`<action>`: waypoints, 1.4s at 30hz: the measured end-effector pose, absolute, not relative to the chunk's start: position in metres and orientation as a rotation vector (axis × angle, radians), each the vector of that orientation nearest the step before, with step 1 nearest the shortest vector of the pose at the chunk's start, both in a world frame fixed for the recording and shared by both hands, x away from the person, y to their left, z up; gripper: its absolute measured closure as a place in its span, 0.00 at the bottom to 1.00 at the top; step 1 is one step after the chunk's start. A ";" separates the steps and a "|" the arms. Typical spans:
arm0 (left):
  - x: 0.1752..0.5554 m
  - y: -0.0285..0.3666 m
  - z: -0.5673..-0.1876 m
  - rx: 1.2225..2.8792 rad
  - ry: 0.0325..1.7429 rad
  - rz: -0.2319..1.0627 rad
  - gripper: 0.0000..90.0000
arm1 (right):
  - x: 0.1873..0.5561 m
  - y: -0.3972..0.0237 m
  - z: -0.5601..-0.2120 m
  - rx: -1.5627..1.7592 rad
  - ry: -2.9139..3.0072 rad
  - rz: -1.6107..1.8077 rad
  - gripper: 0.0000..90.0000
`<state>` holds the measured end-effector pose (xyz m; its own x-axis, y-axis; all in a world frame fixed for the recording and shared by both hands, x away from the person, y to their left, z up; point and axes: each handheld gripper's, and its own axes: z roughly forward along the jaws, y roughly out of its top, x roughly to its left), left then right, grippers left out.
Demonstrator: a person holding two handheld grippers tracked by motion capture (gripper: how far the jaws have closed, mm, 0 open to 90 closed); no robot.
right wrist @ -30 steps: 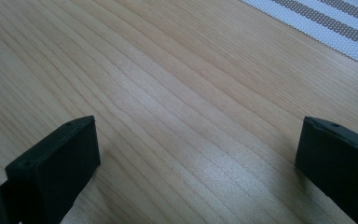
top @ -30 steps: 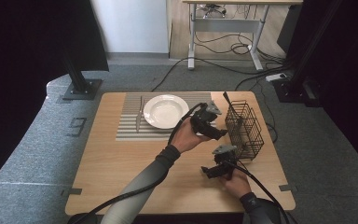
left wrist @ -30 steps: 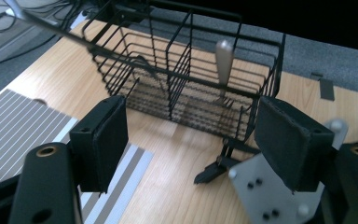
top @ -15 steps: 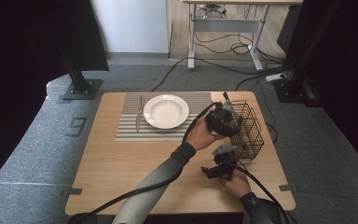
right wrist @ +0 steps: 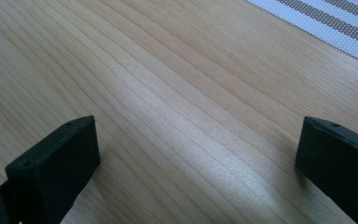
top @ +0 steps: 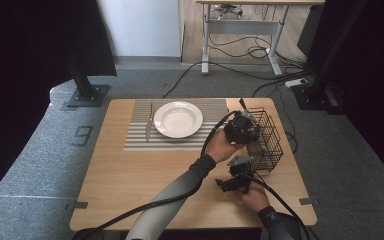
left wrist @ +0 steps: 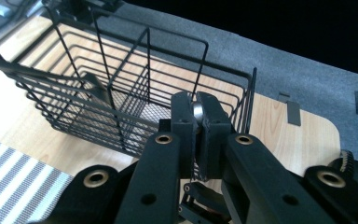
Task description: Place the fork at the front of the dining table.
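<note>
My left gripper (top: 242,129) is at the near left side of a black wire basket (top: 267,142). In the left gripper view its jaws (left wrist: 196,100) have just been closing and now pinch a small silver metal end, seemingly a utensil's handle (left wrist: 198,112), just above the basket (left wrist: 121,70). A dark utensil (top: 241,103) sticks out of the basket's far corner. My right gripper (top: 225,185) rests low over the bare wood near the front edge. Its jaws (right wrist: 196,154) stand wide open with nothing between them.
A white plate (top: 178,119) sits on a striped placemat (top: 140,140) at the back of the wooden table (top: 130,180), with a knife (top: 149,121) to its left. Cables trail from both grippers over the front edge.
My left hand has moved right, from beside the plate to the basket. The right gripper has stayed in place.
</note>
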<state>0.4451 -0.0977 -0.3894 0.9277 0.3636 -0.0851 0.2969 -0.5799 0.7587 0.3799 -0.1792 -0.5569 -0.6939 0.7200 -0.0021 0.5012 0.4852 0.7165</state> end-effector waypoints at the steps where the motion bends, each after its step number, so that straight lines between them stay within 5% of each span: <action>1: 0.444 -0.098 -0.386 2.222 0.456 0.116 0.96 | 0.380 -0.179 -0.557 1.031 2.432 1.025 0.00; 29: 0.418 -0.045 -0.292 2.152 0.364 0.246 0.96 | 0.379 -0.178 -0.557 1.044 2.432 1.028 0.00; 42: 0.417 0.013 -0.304 2.156 0.435 0.272 0.96 | 0.379 -0.178 -0.557 1.039 2.439 1.029 0.00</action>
